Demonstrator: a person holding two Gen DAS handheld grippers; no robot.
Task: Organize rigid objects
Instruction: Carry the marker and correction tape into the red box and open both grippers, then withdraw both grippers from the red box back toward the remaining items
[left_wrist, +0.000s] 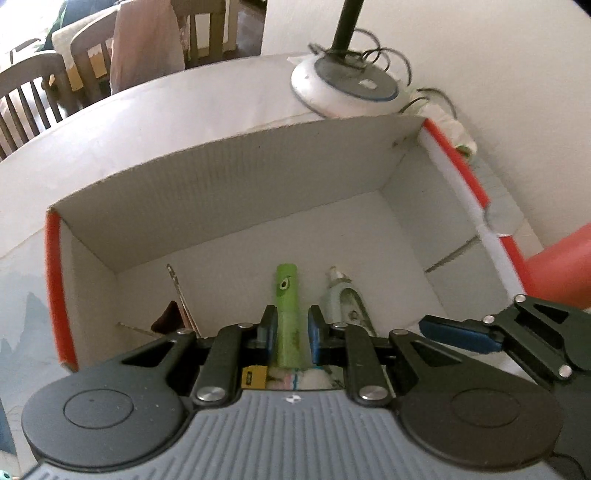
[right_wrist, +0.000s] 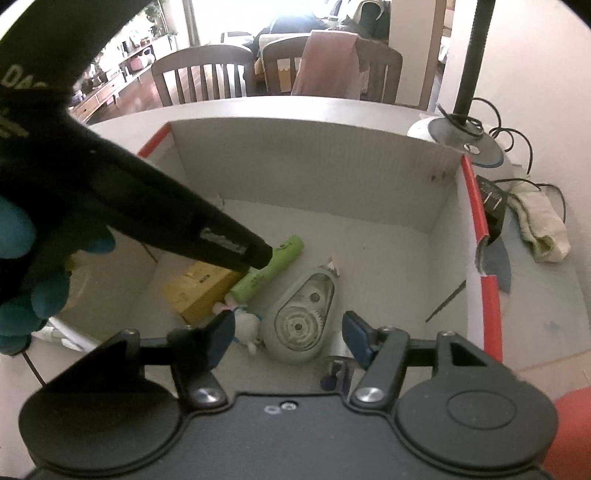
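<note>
A white cardboard box (left_wrist: 229, 184) with red edges stands on the table. Inside lie a green tube with an avocado face (left_wrist: 287, 314), a grey-green correction tape dispenser (right_wrist: 301, 317), a yellow box (right_wrist: 201, 291) and a small white plush charm (right_wrist: 245, 325). My left gripper (left_wrist: 291, 332) reaches down into the box, its blue pads on both sides of the green tube with small gaps showing. In the right wrist view the left gripper's black body covers the tube (right_wrist: 275, 267) near its top. My right gripper (right_wrist: 288, 338) is open and empty above the tape dispenser.
A white round lamp base (left_wrist: 343, 86) with a black pole and coiled cables stands behind the box. A rolled white cloth (right_wrist: 539, 229) lies to the right of the box. Wooden chairs (right_wrist: 207, 74) stand beyond the table's far edge.
</note>
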